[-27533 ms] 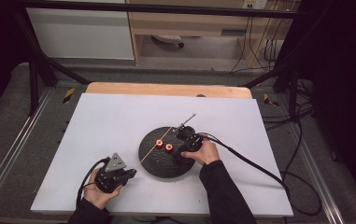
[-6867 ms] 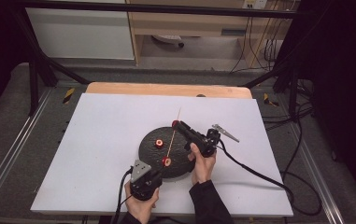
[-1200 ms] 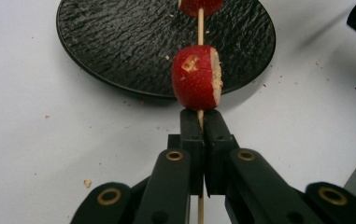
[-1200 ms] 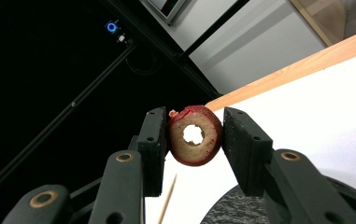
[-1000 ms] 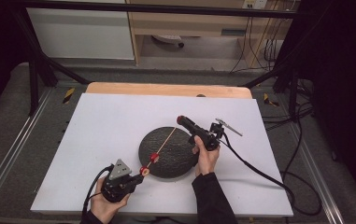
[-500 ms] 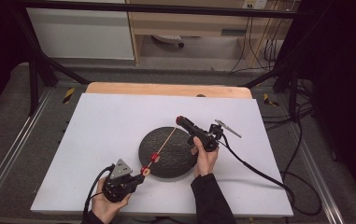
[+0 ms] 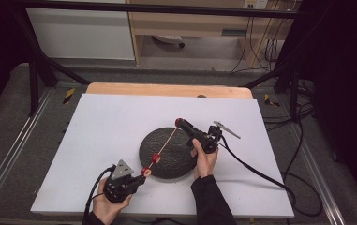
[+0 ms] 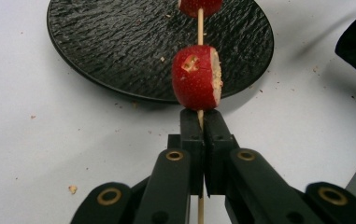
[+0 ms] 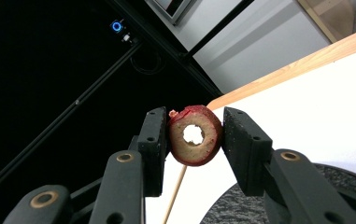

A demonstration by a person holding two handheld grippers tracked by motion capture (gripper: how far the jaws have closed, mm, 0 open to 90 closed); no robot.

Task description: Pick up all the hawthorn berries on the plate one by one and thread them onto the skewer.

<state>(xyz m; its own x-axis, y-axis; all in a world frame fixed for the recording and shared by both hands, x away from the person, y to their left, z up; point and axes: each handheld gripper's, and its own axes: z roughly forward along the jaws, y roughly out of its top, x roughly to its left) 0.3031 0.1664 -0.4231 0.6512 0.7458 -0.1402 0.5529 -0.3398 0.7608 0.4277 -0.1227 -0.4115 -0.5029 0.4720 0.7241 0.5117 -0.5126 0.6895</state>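
In the high view, the left gripper (image 7: 138, 176) pinches a thin wooden skewer (image 7: 166, 142) slanting over the round black plate (image 7: 180, 164). The left gripper view shows two red fruit pieces (image 8: 196, 84) threaded on it, jaws clamped tight. In the right gripper view, the right gripper (image 9: 193, 140) squeezes a third cored slice (image 9: 195, 135).

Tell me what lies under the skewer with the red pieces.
Under the skewer lies the black plate, with white table beneath its near end by the left tool. The plate's underside and the table it covers stay hidden.
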